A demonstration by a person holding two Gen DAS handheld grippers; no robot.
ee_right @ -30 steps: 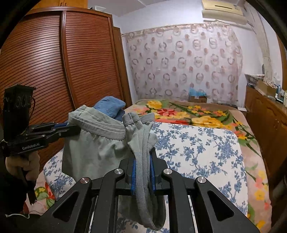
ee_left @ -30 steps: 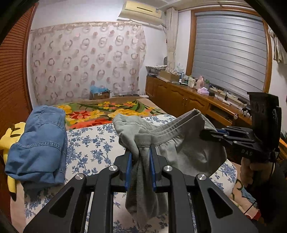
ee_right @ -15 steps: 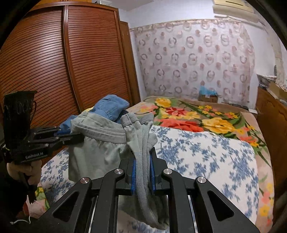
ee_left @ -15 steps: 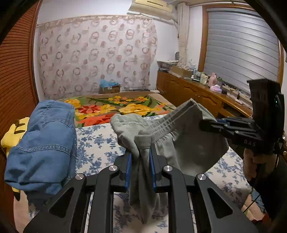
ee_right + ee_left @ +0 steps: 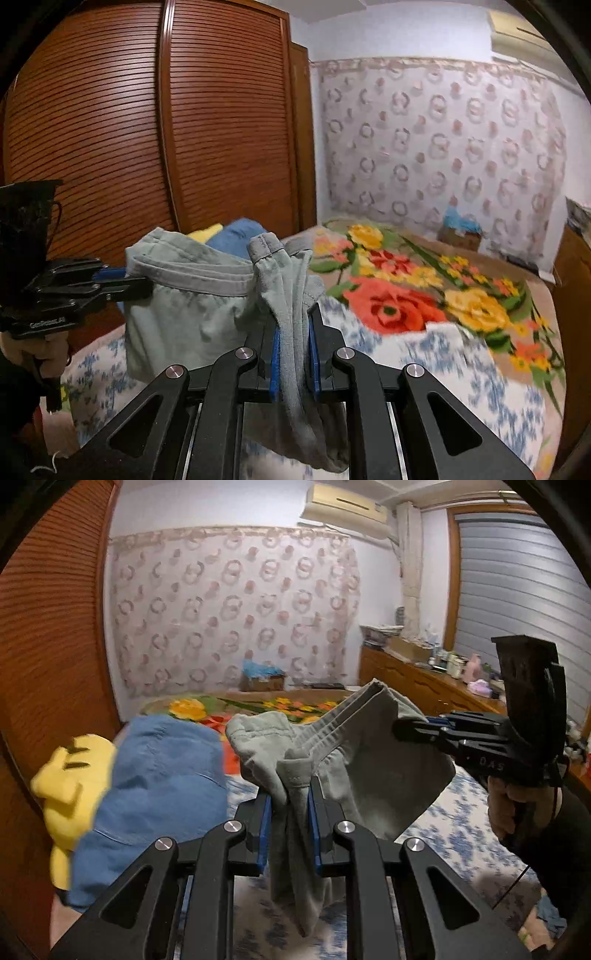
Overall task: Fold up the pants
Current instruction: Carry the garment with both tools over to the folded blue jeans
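Note:
The grey-green pants [image 5: 373, 760] hang in the air above the bed, held at the waistband between both grippers. My left gripper [image 5: 290, 801] is shut on a bunched end of the waistband, with fabric drooping below the jaws. My right gripper [image 5: 291, 332] is shut on the other bunched end of the pants [image 5: 192, 302]. Each gripper shows in the other's view: the right one [image 5: 402, 729] at right, the left one [image 5: 142, 282] at left. The legs hang down out of sight.
Folded blue jeans [image 5: 159, 786] lie on a yellow plush toy [image 5: 70, 775] at the bed's left side. The bed has a blue floral sheet [image 5: 443, 373] and a bright flowered blanket [image 5: 402, 288]. A brown slatted wardrobe [image 5: 147, 129] stands left, a cluttered sideboard [image 5: 424, 675] right.
Both grippers have risen with the pants and tilted upward; the bed sits lower in both views. The waistband stays stretched between them and both grips are unchanged.

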